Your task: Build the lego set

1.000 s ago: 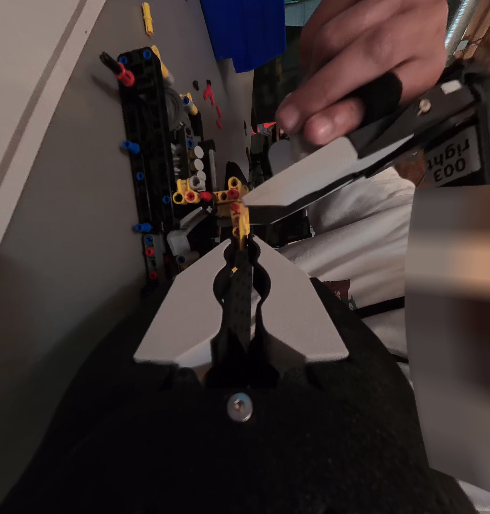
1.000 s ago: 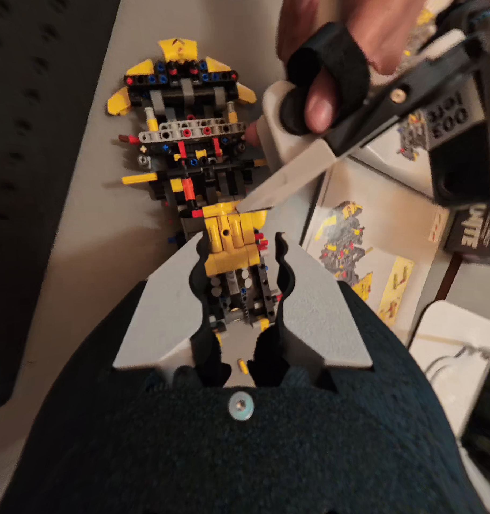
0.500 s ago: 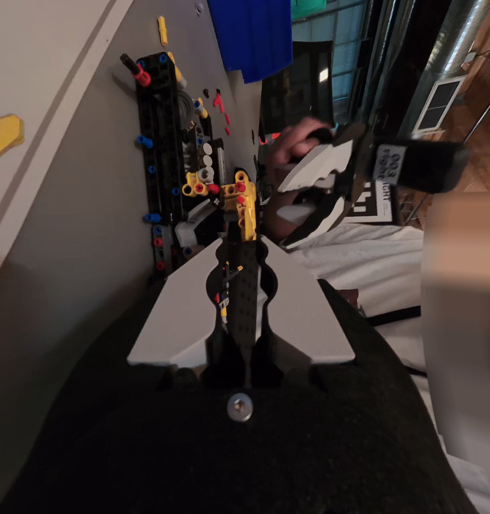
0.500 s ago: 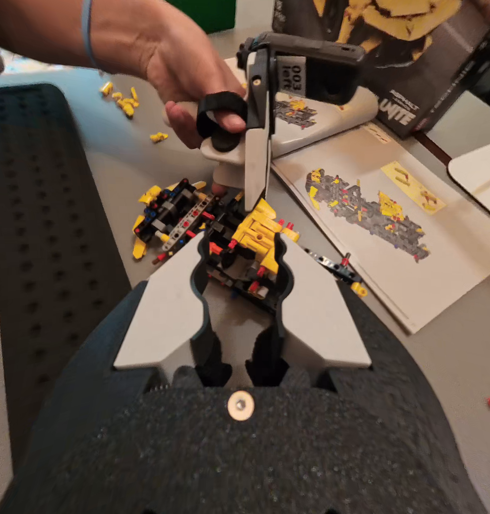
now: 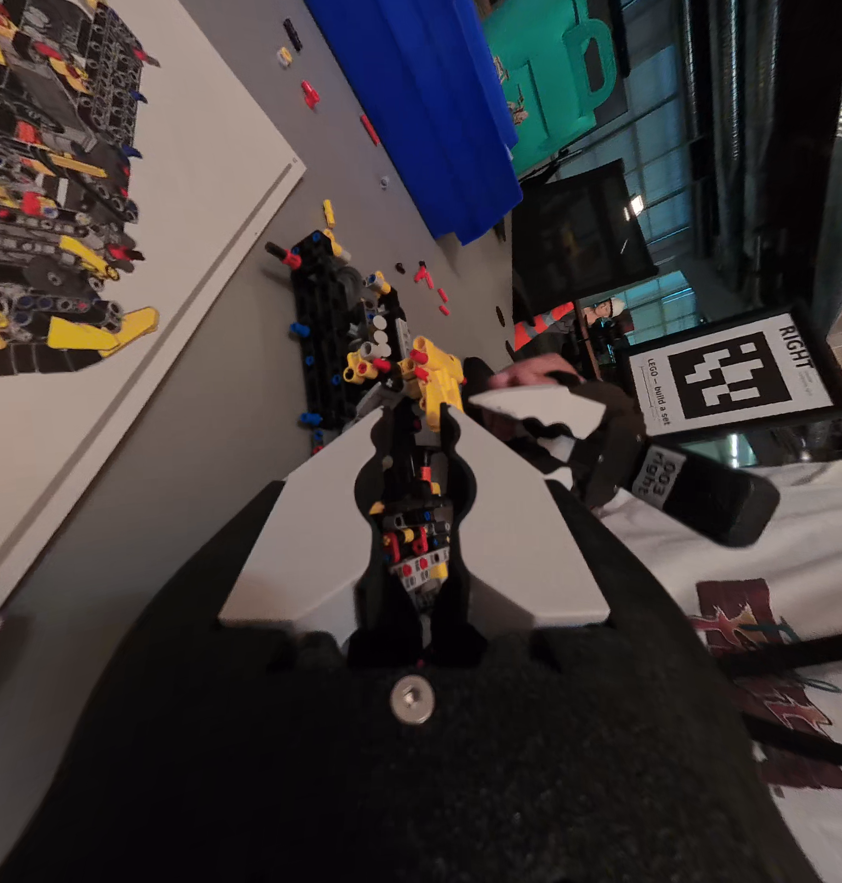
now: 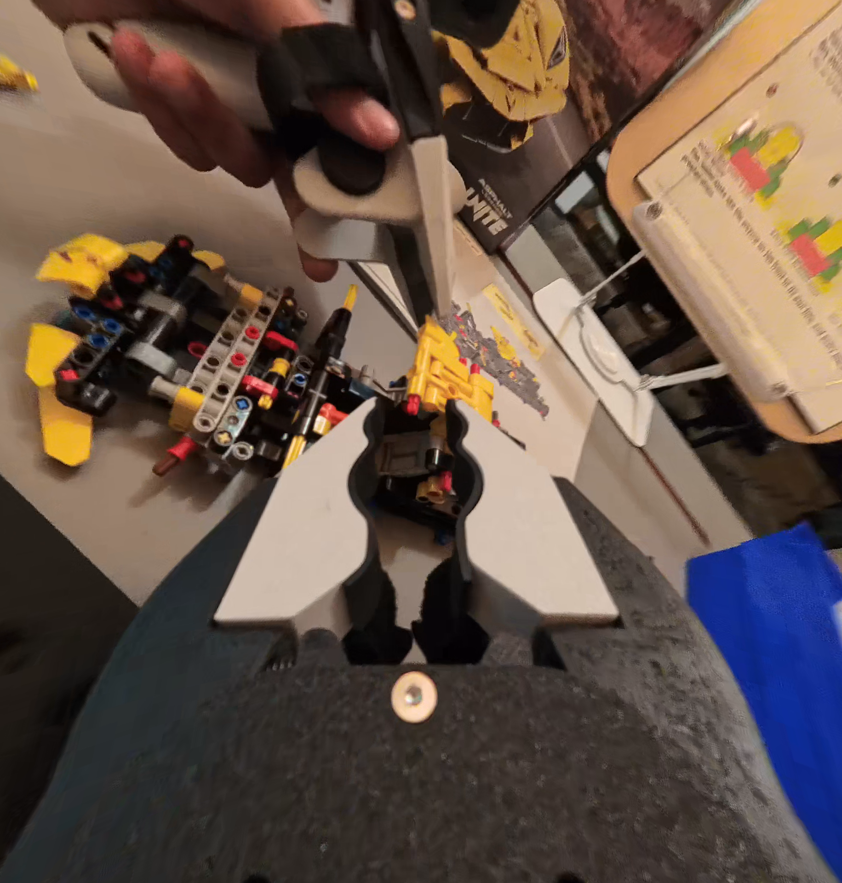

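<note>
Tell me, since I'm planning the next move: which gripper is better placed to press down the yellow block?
Probably left: the left gripper touches the yellow block from above with its tips, while the right gripper is open and only flanks the block's lower edge.

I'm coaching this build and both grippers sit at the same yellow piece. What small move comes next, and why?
Probably ease the right gripper shut on the yellow block to steady it. Its jaws flank the block but stand apart, while the left gripper is already clamped on the model and its tip meets the block from above.
</note>
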### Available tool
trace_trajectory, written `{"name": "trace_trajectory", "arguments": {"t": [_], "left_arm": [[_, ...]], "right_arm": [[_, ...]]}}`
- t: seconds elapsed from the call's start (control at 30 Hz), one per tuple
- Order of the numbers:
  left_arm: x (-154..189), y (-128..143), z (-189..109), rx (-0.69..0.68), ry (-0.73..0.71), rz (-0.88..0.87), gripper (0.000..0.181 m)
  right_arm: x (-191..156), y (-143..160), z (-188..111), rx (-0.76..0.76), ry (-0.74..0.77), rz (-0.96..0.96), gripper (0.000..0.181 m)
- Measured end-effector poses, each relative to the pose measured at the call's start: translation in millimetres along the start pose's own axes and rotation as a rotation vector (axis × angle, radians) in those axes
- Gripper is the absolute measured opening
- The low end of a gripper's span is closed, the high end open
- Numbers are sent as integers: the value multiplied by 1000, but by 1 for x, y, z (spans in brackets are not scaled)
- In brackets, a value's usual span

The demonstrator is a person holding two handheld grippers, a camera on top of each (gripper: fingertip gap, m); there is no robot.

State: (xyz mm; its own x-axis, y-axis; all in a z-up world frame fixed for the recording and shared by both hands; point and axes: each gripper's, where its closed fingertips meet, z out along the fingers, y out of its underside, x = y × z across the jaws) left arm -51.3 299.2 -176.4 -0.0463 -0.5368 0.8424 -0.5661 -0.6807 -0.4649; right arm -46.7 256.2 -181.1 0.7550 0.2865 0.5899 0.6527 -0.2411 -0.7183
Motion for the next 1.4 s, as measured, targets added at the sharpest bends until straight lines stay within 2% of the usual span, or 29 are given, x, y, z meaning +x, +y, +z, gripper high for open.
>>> {"name": "trace_trajectory", "arguments": {"t": [0.13,0.37,0.5,0.63,0.77,0.93,1.07,1.3,1.4], "left_arm": [[3,2,7,-5,28,19,13],[6,2,8,-6,29,89,5],[8,2,8,16,83,74,6],[13,2,6,23,169,36,15],[10,4,7,11,167,66,6],[11,7,8,1,157,189,6],[11,7,8,7,158,221,6],[11,6,8,10,163,186,6],[10,5,7,13,154,171,6]], "right_arm": [[1,1,3,-22,109,-177,13],[3,0,2,-20,150,-220,4],[1,-2,1,-5,129,-188,5],[-2,-2,0,7,60,-74,9],[-1,-5,0,31,35,-12,8],[-1,-4,2,14,82,-111,6],[-2,-3,3,3,124,-191,6],[-1,-4,2,7,126,-180,7],[-1,-4,1,24,86,-113,7]]}}
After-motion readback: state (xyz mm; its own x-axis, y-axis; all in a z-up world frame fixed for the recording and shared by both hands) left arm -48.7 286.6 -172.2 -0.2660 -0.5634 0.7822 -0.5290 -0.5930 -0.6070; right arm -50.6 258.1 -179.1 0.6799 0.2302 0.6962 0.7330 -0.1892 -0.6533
